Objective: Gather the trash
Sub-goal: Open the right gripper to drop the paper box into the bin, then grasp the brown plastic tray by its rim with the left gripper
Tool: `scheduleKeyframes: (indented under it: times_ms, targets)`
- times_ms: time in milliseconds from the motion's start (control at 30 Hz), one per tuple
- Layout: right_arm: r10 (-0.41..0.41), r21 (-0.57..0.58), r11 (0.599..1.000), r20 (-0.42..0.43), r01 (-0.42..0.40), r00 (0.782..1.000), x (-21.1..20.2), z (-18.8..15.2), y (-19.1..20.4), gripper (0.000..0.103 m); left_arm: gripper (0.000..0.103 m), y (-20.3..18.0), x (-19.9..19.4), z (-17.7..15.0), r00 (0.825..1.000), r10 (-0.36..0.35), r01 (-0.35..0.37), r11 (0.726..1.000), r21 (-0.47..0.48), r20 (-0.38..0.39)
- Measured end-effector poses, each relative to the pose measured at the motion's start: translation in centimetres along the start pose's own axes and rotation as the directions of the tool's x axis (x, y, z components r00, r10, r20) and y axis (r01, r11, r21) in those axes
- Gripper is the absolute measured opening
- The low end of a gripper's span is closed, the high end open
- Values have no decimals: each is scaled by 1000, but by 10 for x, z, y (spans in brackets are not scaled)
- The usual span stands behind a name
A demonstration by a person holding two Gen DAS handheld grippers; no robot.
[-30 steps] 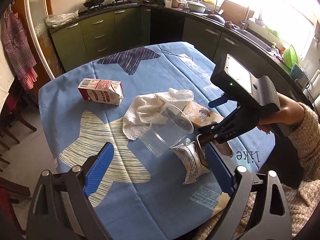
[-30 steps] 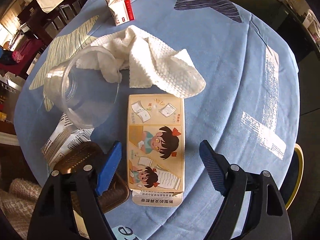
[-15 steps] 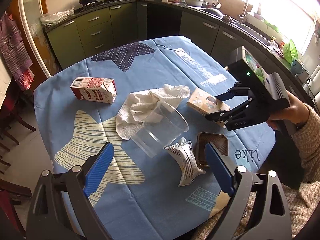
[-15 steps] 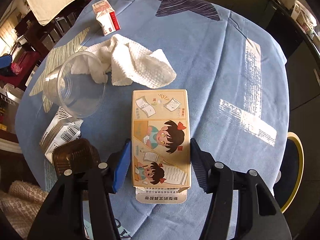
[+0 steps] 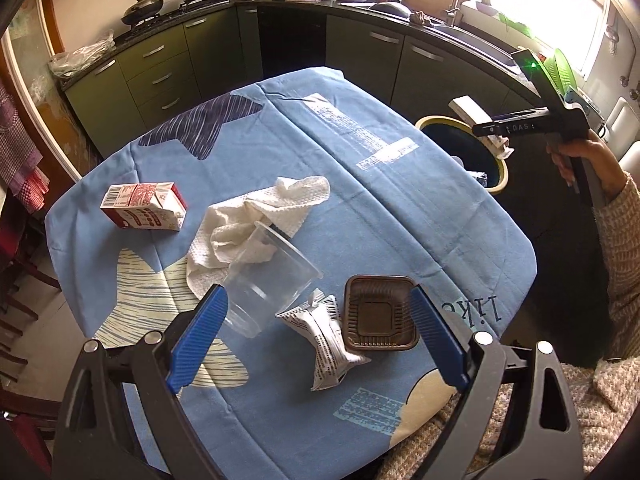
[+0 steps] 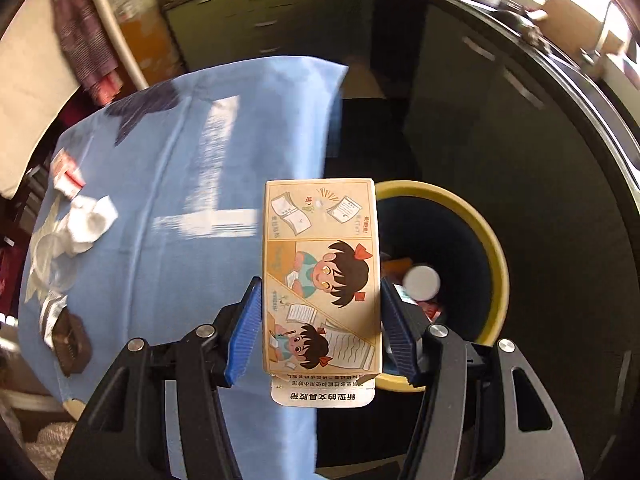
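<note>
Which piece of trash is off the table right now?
The cartoon-printed cardboard box, clamped in the right gripper beside the yellow-rimmed bin; everything else lies on the tablecloth.

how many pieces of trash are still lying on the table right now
5: the milk carton at the left, the white towel mid-table, the clear cup on its side against it, the crumpled wrapper and the brown tray nearest. Smaller bits may be hidden under the towel.

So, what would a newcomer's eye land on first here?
The cartoon-printed box, clamped in the right gripper off the table's edge, partly over the yellow-rimmed bin. Next, the litter on the blue tablecloth: a clear cup lying on a white towel, a brown tray and a red carton.
</note>
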State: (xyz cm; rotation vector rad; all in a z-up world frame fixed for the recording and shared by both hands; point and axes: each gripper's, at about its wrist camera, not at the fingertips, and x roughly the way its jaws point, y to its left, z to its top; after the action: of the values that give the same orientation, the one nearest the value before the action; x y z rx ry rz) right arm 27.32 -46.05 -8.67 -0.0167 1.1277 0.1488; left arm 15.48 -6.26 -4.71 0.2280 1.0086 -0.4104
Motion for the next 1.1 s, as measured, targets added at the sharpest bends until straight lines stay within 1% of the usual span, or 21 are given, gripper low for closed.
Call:
scheduleKeyframes:
  times_ms: [100,167,233,367,467,533,567,600,633,700,800,933,1033,1100]
  targets:
    - [-43,84,995,-17,44,999,16,-1,-47,57,88,-9,1,5,1000,-4,4,1000,16,0]
    - [-56,118,991,-44,61,997,32,-1,-68,57,88,-15,1,8,1000,-1,1,1000,28,-4]
    - [-58,139,988,-70,68,996,47,-1,-80,57,88,-20,1,9,1000,4,-3,999,38,-10]
    - [-59,163,984,-120,78,991,76,3,-94,58,88,-24,1,8,1000,11,-10,999,49,-18]
    - [-57,168,982,-148,82,987,98,11,-96,58,88,-24,0,6,1000,12,-11,999,46,-20]
    - [-78,155,983,-157,103,985,109,17,-93,70,88,-22,1,6,1000,12,-11,999,40,-21]
    - [-113,161,977,-150,137,982,108,19,-94,74,88,-21,1,5,1000,13,-12,999,37,-22]
    - [-140,162,973,-136,162,981,104,19,-93,74,88,-20,1,4,1000,14,-13,999,34,-23]
    - [-149,161,973,-114,166,982,97,18,-90,74,88,-18,1,3,1000,13,-13,999,32,-25]
    - [-113,174,977,-63,123,992,79,10,-81,74,88,-16,2,1,999,13,-12,999,31,-35]
    - [-33,182,983,4,31,999,52,-11,-65,74,88,-16,6,0,999,6,-5,1000,29,-48]
    - [63,172,982,84,-76,994,27,-50,-41,76,88,-18,19,-2,997,-20,22,999,25,-76]
    - [92,162,980,127,-112,988,13,-77,-25,76,88,-28,28,-3,994,-43,47,998,40,-97]
    - [71,155,983,160,-96,985,6,-92,-15,76,88,-39,33,-5,993,-59,66,996,65,-106]
